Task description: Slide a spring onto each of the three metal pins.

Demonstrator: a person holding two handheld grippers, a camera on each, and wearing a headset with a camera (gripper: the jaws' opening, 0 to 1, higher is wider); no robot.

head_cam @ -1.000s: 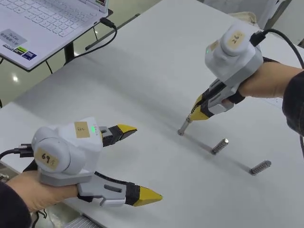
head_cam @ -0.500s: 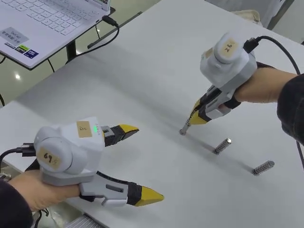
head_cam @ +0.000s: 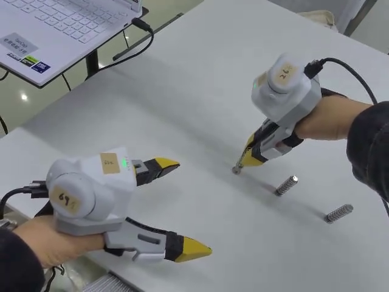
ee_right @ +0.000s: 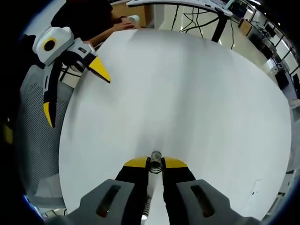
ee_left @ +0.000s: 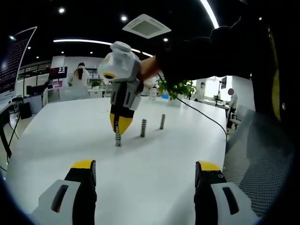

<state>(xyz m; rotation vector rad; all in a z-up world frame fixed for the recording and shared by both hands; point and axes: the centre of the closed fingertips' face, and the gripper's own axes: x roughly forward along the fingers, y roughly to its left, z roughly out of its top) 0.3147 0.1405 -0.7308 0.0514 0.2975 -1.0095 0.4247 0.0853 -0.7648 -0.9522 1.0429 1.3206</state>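
My right gripper (head_cam: 247,159) is shut on a spring (head_cam: 239,165) that stands tilted on the white table (head_cam: 182,91), its lower end at the surface. In the right gripper view the coil (ee_right: 155,162) sits pinched between the yellow tips of my right gripper (ee_right: 155,165). Two more spring-covered pins (head_cam: 284,185) (head_cam: 338,213) stand to its right. My left gripper (head_cam: 185,207) hovers open near the table's front edge, with nothing between its fingers. The left gripper view looks past my left gripper (ee_left: 145,166) at the right gripper (ee_left: 119,123) over the nearest pin (ee_left: 118,139).
An open laptop (head_cam: 55,30) sits on a stand at the back left, with a black cable (head_cam: 141,38) running onto the table. The right gripper's cable (head_cam: 358,76) trails off to the right. A mesh chair (ee_left: 262,154) stands beside the table.
My right gripper has sunk a little closer to the table with the spring, so less coil shows below its tips. The left gripper has barely moved. The head camera has shifted slightly.
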